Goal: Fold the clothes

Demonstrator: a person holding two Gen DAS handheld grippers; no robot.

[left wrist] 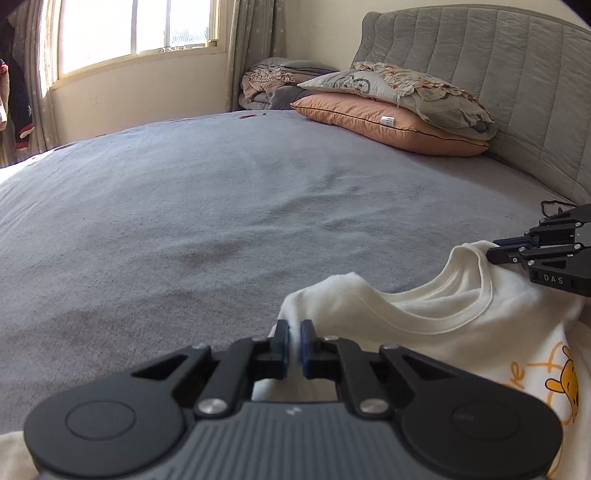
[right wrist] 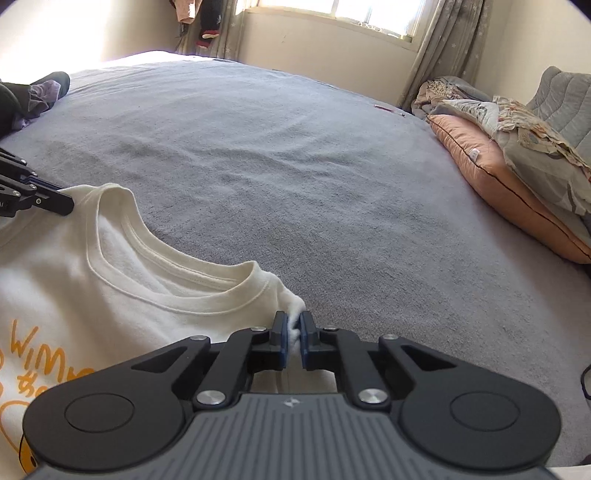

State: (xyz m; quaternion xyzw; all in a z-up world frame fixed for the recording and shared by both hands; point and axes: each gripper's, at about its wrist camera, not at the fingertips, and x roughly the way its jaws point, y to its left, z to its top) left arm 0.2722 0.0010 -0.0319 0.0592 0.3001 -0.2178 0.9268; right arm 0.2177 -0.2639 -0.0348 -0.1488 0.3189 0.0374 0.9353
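Left wrist view: left gripper point(left wrist: 294, 334) pinched on shoulder of cream T-shirt point(left wrist: 424, 314), lower right of frame, on grey bedspread point(left wrist: 221, 206); collar faces the far side, shoulder line runs left-right. No containers.

Right wrist view: right gripper point(right wrist: 293, 326) clamped on the shirt's other shoulder, T-shirt point(right wrist: 92, 266) at lower left; pillows point(right wrist: 517, 162) upper right.

A wide bed point(left wrist: 207, 206) is covered by a grey-blue sheet, with a quilted grey headboard point(left wrist: 491, 62) behind stacked pillows point(left wrist: 399, 110). Bright daylight is admitted through a curtained window point(left wrist: 136, 29) set in cream walls point(left wrist: 147, 96).
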